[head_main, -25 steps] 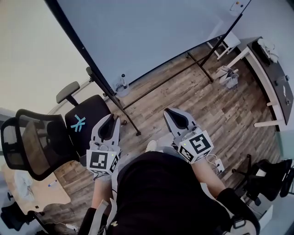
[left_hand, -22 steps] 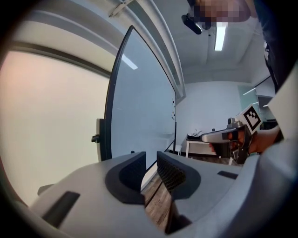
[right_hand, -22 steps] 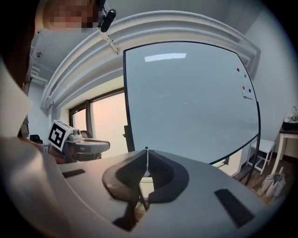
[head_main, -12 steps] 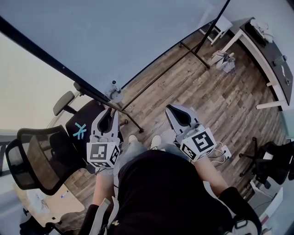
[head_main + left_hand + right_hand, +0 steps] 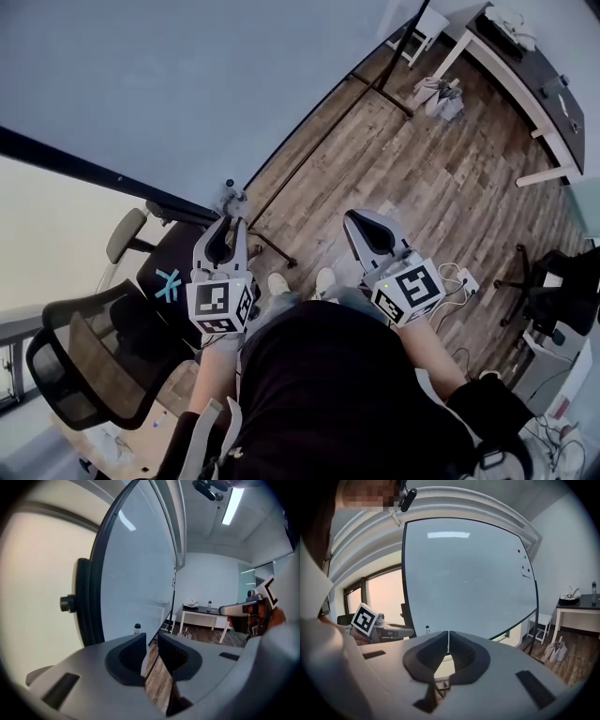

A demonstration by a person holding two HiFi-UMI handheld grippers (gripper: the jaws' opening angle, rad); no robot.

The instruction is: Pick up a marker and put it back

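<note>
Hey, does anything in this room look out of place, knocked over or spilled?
Nothing looks spilled or broken. There are only loose items on the floor: what look like shoes lying by the desk, and a power strip with trailing cables.

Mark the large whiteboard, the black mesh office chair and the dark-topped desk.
large whiteboard (image 5: 468,583): right gripper view, middle of its writing surface.
black mesh office chair (image 5: 94,366): head view, its mesh backrest.
dark-topped desk (image 5: 542,86): head view, its bare top.
</note>
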